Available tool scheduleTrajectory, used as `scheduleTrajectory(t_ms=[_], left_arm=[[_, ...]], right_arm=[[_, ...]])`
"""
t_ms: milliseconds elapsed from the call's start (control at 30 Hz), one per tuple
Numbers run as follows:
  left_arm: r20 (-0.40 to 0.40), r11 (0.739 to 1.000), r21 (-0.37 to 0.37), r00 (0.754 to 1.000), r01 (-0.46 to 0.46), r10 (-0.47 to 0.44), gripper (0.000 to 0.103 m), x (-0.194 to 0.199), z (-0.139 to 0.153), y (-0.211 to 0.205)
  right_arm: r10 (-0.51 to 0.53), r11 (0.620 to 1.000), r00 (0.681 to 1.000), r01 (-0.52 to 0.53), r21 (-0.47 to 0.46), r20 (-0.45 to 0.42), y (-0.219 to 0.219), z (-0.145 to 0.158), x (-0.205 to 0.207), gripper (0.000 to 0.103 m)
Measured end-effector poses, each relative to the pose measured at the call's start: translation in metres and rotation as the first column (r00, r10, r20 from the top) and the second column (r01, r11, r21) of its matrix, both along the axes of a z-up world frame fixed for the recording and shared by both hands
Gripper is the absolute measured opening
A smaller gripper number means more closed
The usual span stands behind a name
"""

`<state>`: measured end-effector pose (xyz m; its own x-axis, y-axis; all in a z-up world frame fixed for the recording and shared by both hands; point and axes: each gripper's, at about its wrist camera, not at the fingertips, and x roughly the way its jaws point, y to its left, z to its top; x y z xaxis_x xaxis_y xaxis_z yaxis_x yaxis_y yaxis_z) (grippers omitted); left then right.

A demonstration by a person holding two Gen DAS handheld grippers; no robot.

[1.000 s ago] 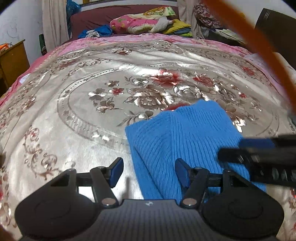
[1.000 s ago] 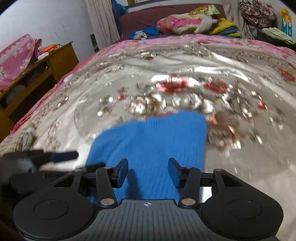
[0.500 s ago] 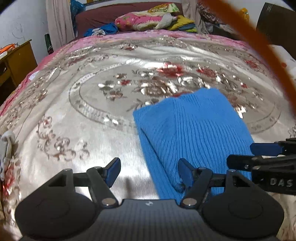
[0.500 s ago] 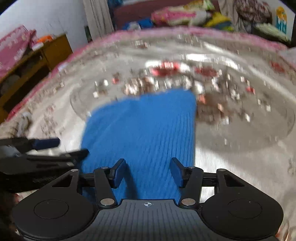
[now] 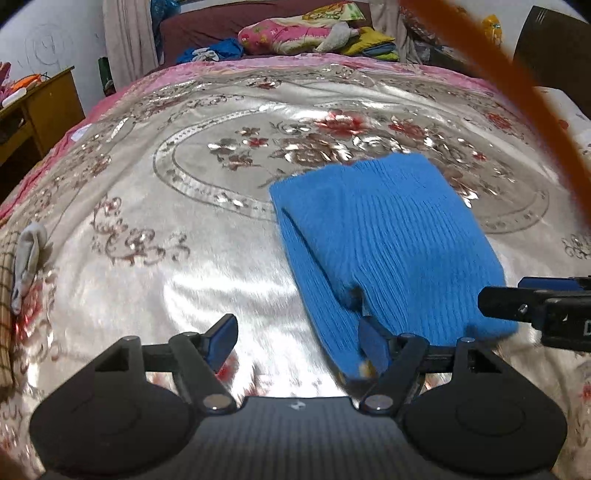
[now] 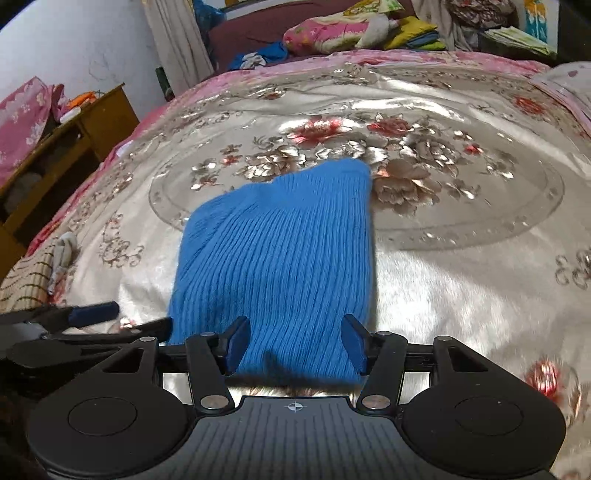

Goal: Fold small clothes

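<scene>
A blue ribbed knit garment (image 5: 388, 236) lies folded on the shiny floral bedspread (image 5: 184, 229); it also shows in the right wrist view (image 6: 284, 254). My left gripper (image 5: 295, 341) is open, its right finger at the garment's near left edge. My right gripper (image 6: 295, 345) is open, with the garment's near edge lying between its fingers. The right gripper shows in the left wrist view (image 5: 535, 301) at the garment's right edge. The left gripper shows in the right wrist view (image 6: 96, 317) at the garment's left edge.
A small grey cloth (image 5: 27, 258) and a checked cloth (image 5: 5, 310) lie at the bed's left edge. A wooden cabinet (image 6: 66, 147) stands left of the bed. Pillows and clothes (image 5: 306, 31) pile at the far end. An orange cable (image 5: 517, 92) crosses the upper right.
Both grippers have pulled back towards the garment's near edge and stayed open. The garment now lies flat and farther ahead in both views.
</scene>
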<state>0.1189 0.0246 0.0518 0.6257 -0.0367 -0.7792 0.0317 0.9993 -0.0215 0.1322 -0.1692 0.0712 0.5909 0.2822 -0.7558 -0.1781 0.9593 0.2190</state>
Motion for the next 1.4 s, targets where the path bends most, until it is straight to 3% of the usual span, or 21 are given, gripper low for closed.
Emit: scheduleTrajectory(t_ms=[467,833,1000,1400], left_arm=[[0.023,1.0,0.011,1.0,0.007,-0.007,0.086,-0.056,-0.004,-0.011],[-0.011,0.999,0.027,0.999,0.037,-0.037,0.088,-0.076,-0.019,-0.025],[-0.038,0.996,0.072,0.998,0.05,-0.048,0.088,-0.08,-0.025,-0.033],[-0.07,0.996,0.068,0.996,0.054,-0.049,0.088,-0.085,-0.029,-0.036]], right_arm=[[-0.029,1.0,0.999,0.029,-0.003,0.013,0.004,-0.006,-0.07,0.059],[-0.084,0.996,0.995,0.082,-0.039,-0.048,0.002,-0.033,-0.091,0.06],[-0.111,0.993,0.991,0.108,-0.038,-0.077,0.0,-0.043,-0.097,0.06],[-0.136,0.99,0.986,0.133,-0.04,-0.097,-0.003,-0.046,-0.107,0.06]])
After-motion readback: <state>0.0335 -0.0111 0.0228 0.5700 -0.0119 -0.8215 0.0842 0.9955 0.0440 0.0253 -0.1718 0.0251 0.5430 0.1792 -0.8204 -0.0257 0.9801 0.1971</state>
